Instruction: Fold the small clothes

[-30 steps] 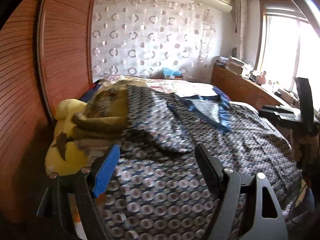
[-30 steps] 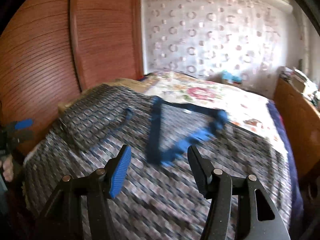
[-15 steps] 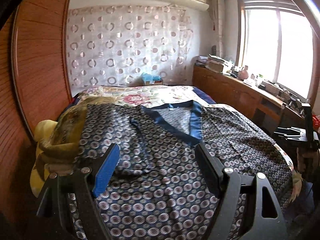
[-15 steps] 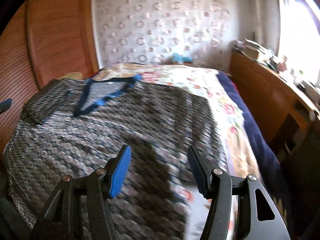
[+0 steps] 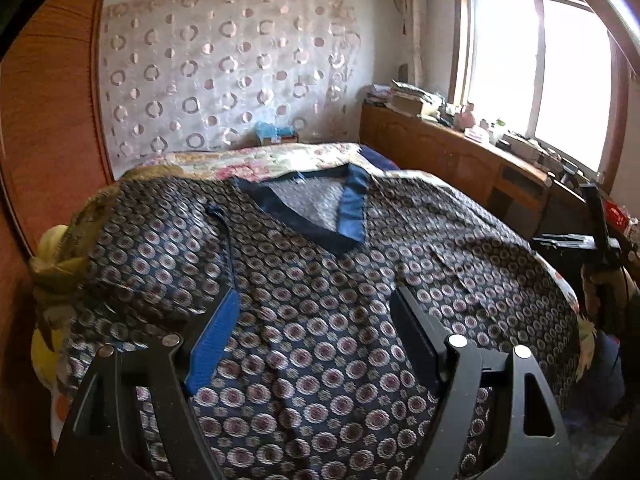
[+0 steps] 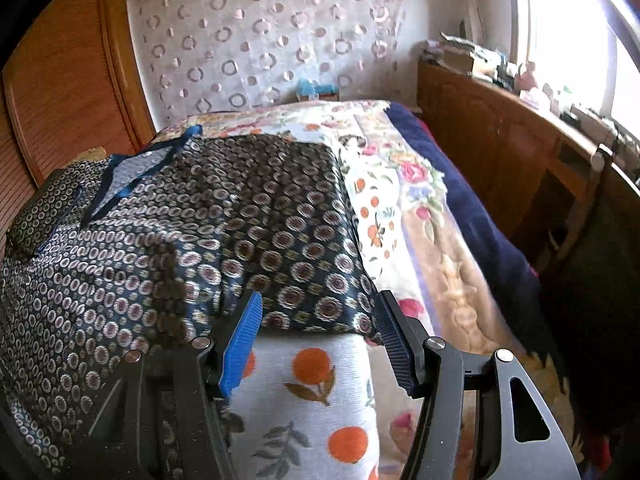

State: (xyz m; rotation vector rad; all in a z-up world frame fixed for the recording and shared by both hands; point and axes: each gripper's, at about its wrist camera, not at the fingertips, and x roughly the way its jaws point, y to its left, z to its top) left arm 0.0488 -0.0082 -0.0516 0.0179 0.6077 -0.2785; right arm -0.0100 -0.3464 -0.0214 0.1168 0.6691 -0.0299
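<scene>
A dark navy garment (image 5: 312, 280) with a ring pattern and a blue V-neck collar (image 5: 352, 208) lies spread flat over the bed. My left gripper (image 5: 316, 328) hovers open above its near middle, with nothing between the fingers. In the right wrist view the same garment (image 6: 240, 216) fills the left half. My right gripper (image 6: 318, 336) stands open over its near right corner; the cloth's edge lies between the fingers, and the pads are apart from it. The right gripper (image 5: 596, 236) also shows as a black frame at the right edge of the left wrist view.
Under the garment are a floral sheet (image 6: 384, 200), an orange-fruit print cloth (image 6: 312, 400) and a navy blanket (image 6: 472, 216). A wooden cabinet (image 6: 500, 120) runs along the right under the window. A yellow plush toy (image 5: 48, 240) and olive cloth (image 5: 76, 232) sit at the bed's left edge.
Both views have swung right. The left gripper moved from the pile at the left edge to over the garment's middle. The right gripper travelled from the collar area to the garment's right corner.
</scene>
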